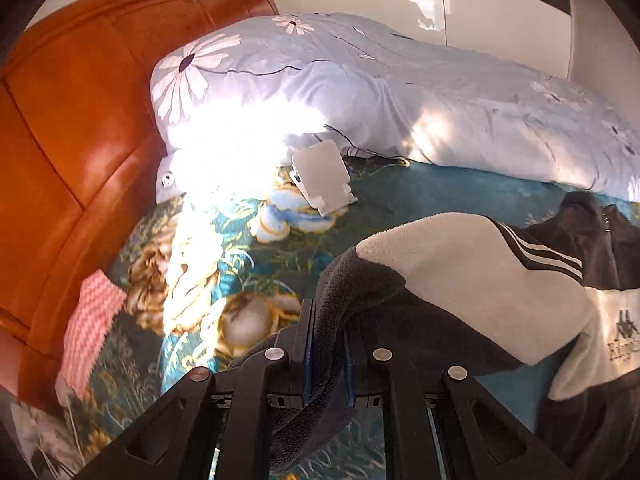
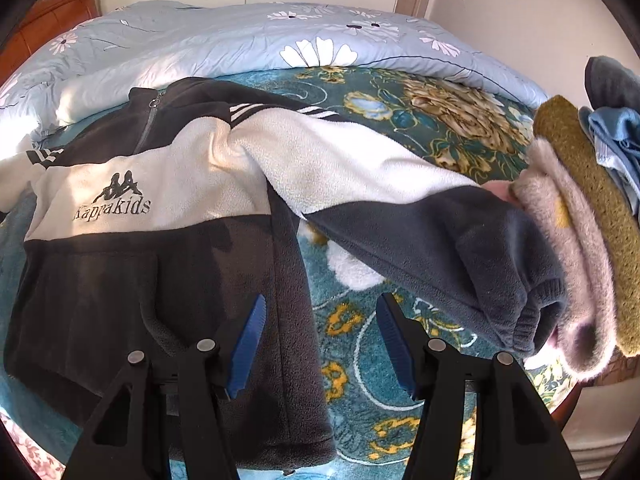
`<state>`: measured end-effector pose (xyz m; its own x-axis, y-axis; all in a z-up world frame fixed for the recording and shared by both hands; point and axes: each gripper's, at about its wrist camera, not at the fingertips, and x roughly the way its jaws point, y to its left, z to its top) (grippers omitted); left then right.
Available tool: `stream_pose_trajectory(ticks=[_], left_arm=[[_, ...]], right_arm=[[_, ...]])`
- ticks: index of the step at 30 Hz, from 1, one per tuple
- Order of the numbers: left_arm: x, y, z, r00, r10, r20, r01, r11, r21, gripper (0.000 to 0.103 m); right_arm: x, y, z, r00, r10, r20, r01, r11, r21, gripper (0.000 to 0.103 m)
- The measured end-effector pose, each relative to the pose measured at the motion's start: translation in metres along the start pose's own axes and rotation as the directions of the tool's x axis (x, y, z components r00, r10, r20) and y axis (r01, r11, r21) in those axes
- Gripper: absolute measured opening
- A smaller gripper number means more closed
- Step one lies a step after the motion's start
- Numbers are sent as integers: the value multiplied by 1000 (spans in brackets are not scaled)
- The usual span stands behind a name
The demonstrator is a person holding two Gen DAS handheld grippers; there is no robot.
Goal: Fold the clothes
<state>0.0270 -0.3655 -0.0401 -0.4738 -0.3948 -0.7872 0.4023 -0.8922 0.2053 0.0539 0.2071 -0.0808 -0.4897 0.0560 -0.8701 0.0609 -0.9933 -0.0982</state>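
A black and white fleece jacket (image 2: 160, 216) with a "Kappa Kids" logo lies front up on the teal floral blanket (image 2: 400, 360). Its one sleeve (image 2: 400, 200) stretches right, cuff resting against a pile of clothes. My right gripper (image 2: 320, 336) is open and empty, low over the jacket's side hem, its left finger above the dark fleece. My left gripper (image 1: 328, 344) is shut on the dark cuff of the jacket's other sleeve (image 1: 452, 276), which it holds lifted above the blanket (image 1: 400, 200).
A pale blue flowered duvet (image 1: 400, 92) is bunched along the far side of the bed. An orange wooden headboard (image 1: 72, 140) stands at left. A white stand (image 1: 324, 176) lies on the blanket. A pile of folded clothes (image 2: 580, 220) sits at the right edge.
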Motion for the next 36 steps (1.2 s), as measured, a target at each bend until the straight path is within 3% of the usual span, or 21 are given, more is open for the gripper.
stream_pose_trajectory(ticks=[3,5,7,9,11,13,14,15,18,19,21,24,26,28,31,34,36], left_arm=[[34,-6,17,998,46,-45,-44,998,54,13],[53,-4,21,995,26,-98,-24,999,28,13],[72,6,17,986,-41,-159,31,997,-69,13],[85,19,9,969,-153,-194,111,971,-211,14],[86,33,1,935,-309,-177,231,905,-357,16],[77,43,-7,904,-408,-127,319,842,-435,25],[70,45,-12,897,-427,-113,335,825,-456,27],[62,45,-16,894,-437,-102,346,817,-461,31],[32,42,-33,884,-464,-54,390,797,-462,58],[20,37,-43,876,-481,-32,414,785,-461,63],[2,26,-59,851,-525,-7,469,766,-439,64],[-20,4,-84,863,-504,-15,455,792,-408,65],[-23,-17,-103,806,-590,-50,519,744,-421,67],[-18,-41,-123,760,-640,-117,539,720,-437,67],[-11,-68,-142,733,-654,-186,527,719,-453,67],[-13,-85,-151,699,-687,-197,542,689,-481,67],[-15,-91,-149,693,-694,-198,548,684,-482,67]], right_arm=[[3,-4,-6,1000,4,-19,-4,1000,21,59],[4,-7,-10,999,11,-31,-9,999,34,59],[6,-11,-13,999,21,-40,-19,999,45,59],[7,-14,-16,998,31,-49,-28,998,56,59],[9,-18,-19,997,41,-59,-37,997,67,59],[10,-22,-20,994,89,-60,-82,991,101,59],[11,-24,-21,992,113,-60,-105,987,119,59],[12,-26,-22,988,143,-58,-134,981,141,59],[16,-31,-26,976,210,-57,-196,961,193,59],[19,-33,-28,975,211,-67,-194,961,199,59],[23,-32,-34,972,215,-90,-194,961,197,59],[27,-31,-43,966,228,-120,-203,961,186,59],[24,-28,-48,965,232,-122,-210,962,172,59],[20,-25,-53,965,235,-117,-214,963,165,59],[11,-24,-62,962,258,-90,-240,955,174,59],[8,-24,-66,953,291,-85,-275,949,156,59],[10,-20,-68,949,298,-103,-283,949,136,59]])
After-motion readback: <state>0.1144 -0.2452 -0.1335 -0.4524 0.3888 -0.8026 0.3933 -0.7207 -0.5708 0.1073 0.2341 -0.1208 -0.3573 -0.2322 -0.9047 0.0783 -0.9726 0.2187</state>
